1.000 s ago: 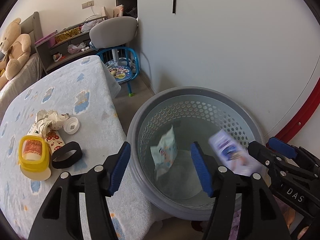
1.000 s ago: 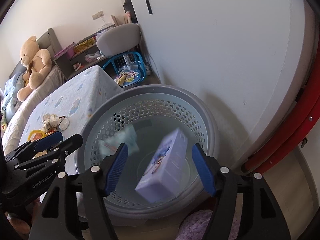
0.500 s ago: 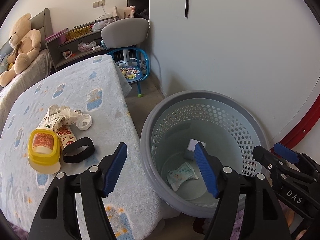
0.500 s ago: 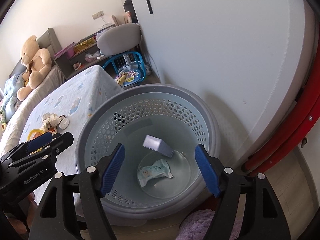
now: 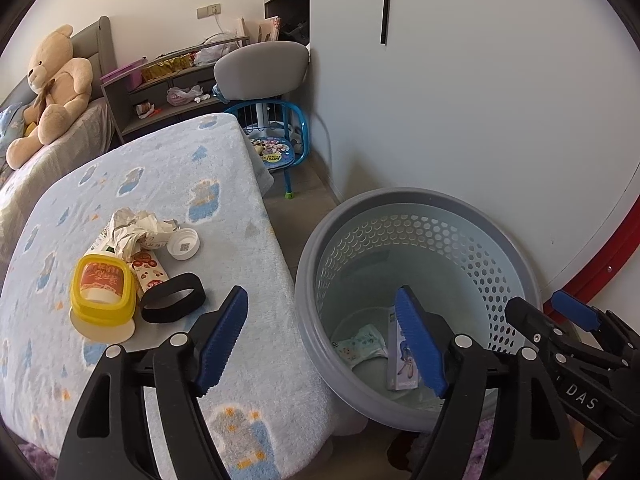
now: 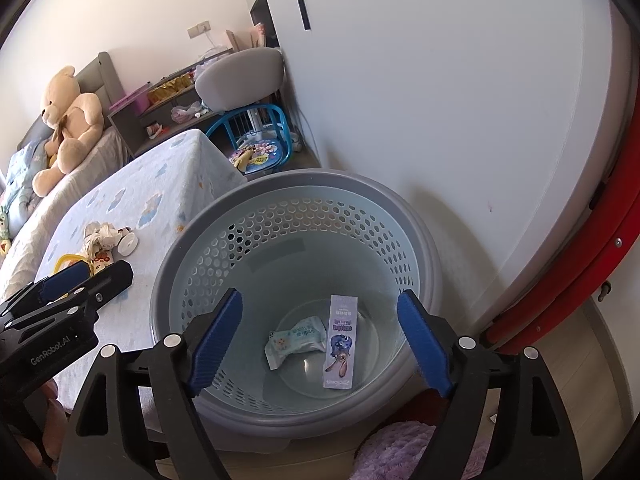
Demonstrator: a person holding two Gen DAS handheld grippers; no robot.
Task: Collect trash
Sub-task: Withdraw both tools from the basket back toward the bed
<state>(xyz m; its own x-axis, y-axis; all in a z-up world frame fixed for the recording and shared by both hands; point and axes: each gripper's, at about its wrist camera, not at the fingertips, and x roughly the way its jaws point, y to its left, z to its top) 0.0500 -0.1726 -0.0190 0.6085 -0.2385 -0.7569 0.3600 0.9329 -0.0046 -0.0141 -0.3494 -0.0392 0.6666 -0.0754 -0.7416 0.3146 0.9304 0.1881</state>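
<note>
two pieces in the basket, five left on the bed

nearest you, both grippers are empty. the left gripper (image 5: 322, 342) has its jaws opening, nothing between the pads, only the bed edge and the basket rim showing through the gap. the right gripper (image 6: 320, 342) is opening too, wide over the basket mouth and holding nothing.

what changed: a second ago the purple carton was mid-air between your right fingers and the wipes pack was dropping into the basket. now both lie flat on the bottom of the grey basket (image 6: 192, 236), the wipes pack (image 6: 298, 340) at about 7 o'clock of the floor and the purple carton (image 6: 340, 344) just beside it at 4 o'clock. that drop is done (two items banked), so you're free to go back for more.

further out, at 10 o'clock from your left gripper, the rest sits in one cluster on the blue patterned bed cover (image 5: 160, 176). count it: one black ring (image 5: 173, 298), one yellow container (image 5: 102, 286), one printed wrapper (image 5: 150, 272) between them, one white lid (image 5: 184, 243), one crumpled paper (image 5: 134, 230). five pieces, touching or nearly so.

beyond that, one blue child's chair (image 5: 278, 148), one grey chair, one teddy bear (image 5: 50, 92); none looks like trash.
</note>
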